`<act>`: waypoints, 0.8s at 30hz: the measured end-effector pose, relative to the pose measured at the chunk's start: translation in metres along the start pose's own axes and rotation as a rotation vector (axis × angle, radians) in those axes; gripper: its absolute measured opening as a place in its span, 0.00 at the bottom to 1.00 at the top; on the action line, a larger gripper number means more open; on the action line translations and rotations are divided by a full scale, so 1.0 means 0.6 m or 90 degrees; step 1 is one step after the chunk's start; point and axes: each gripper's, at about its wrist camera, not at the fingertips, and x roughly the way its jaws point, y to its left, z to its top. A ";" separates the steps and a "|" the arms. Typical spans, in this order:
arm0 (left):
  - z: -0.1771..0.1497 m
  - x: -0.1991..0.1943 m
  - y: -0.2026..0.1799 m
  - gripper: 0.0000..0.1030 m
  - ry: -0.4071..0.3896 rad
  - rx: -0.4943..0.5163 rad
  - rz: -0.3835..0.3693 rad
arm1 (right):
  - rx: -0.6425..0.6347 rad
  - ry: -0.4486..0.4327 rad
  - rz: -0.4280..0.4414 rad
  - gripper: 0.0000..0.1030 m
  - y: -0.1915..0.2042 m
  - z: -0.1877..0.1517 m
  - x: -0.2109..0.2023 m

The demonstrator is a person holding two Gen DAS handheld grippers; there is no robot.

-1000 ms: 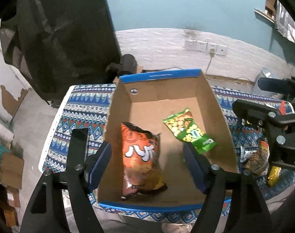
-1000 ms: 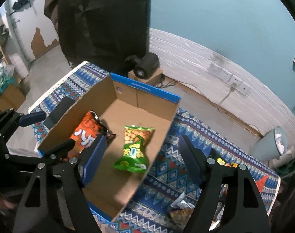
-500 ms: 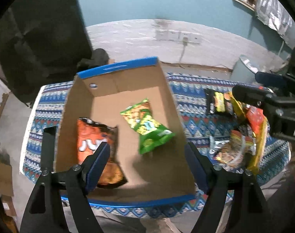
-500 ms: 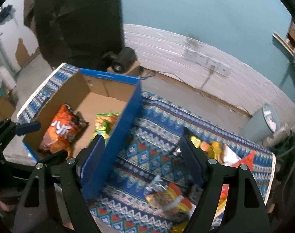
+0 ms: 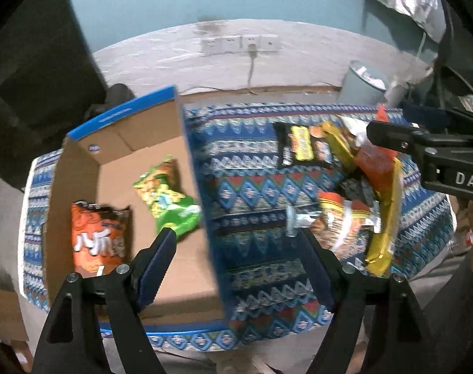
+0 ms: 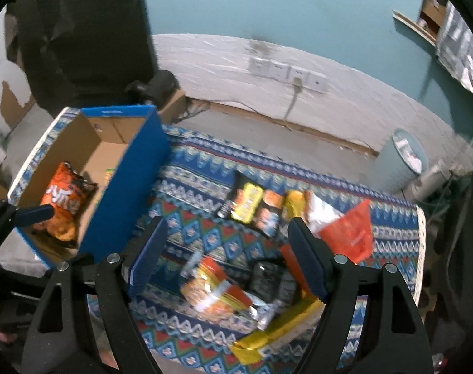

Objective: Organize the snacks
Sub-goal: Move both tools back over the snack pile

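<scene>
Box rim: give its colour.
Blue. The box rim tape and outer wall are blue, the inside plain brown cardboard; the right wrist view shows it best.

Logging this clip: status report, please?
Left claw open, empty; right claw open over loose snack pile. Orange bag and green bag in cardboard box. Nothing blocking.

Both views are dim and cool-toned, lit softly from above with no hard glare. Motion blur smears the snack packets (image 6: 217, 290) at 6 o'clock in the right wrist view and the green bag (image 5: 167, 196) in the left wrist view. Fisheye distortion bends the wall (image 6: 267, 62) into an arc at 12 o'clock, and black vignetting fills all 4 corners. The box interior (image 5: 180, 268) carries faint, soft-edged shadows.
</scene>
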 end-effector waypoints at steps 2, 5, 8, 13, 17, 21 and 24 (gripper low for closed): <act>0.001 0.007 -0.016 0.78 0.002 0.008 -0.009 | 0.012 0.009 -0.009 0.76 -0.019 -0.010 0.003; 0.001 0.023 -0.041 0.78 0.009 0.029 -0.010 | 0.026 0.024 -0.023 0.76 -0.046 -0.027 0.011; 0.003 0.046 -0.064 0.78 0.030 0.043 -0.021 | 0.039 0.039 -0.035 0.76 -0.068 -0.044 0.020; 0.003 0.078 -0.093 0.78 0.075 0.045 -0.049 | 0.071 0.069 -0.044 0.76 -0.109 -0.079 0.036; 0.003 0.093 -0.111 0.78 0.090 0.048 -0.057 | 0.102 0.092 -0.047 0.76 -0.142 -0.108 0.049; -0.001 0.106 -0.130 0.78 0.097 0.059 -0.049 | 0.137 0.120 -0.033 0.76 -0.167 -0.139 0.068; -0.004 0.117 -0.140 0.78 0.107 0.063 -0.054 | 0.158 0.143 -0.021 0.76 -0.177 -0.159 0.084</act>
